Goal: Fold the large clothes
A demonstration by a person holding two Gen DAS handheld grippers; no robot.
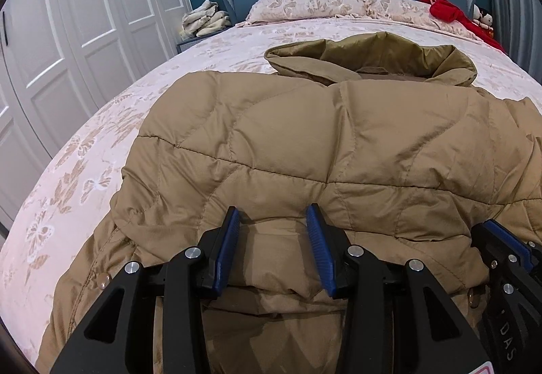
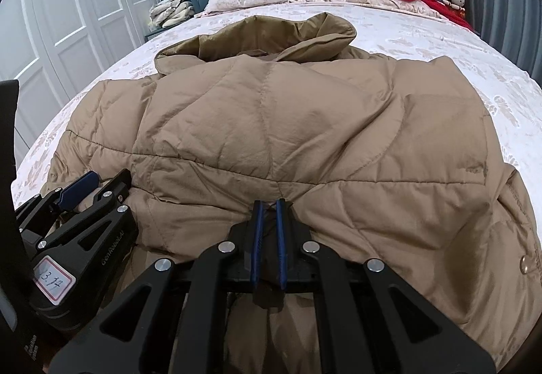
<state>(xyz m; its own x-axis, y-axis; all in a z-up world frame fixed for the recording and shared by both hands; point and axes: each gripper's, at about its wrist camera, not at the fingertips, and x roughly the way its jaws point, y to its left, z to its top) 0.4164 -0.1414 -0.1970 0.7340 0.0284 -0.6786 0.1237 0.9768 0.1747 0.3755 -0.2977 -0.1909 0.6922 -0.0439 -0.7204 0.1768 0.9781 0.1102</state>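
We are folding the tan puffer coat point(image 1: 305, 144) lying across the bed point(image 1: 101, 144), the right gripper point(image 2: 269, 204) pinching its near hem tightly and the left gripper point(image 1: 274, 215) clamping a thick bunch, so we are keeping both hands level.

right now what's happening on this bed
A person is folding a tan quilted jacket spread on the bed, hood toward the pillows. The right hand-held gripper is shut, pinching a fold of the jacket's near edge. The left hand-held gripper stands part-open with jacket fabric bunched between its fingers, though a firm grip is not clear.
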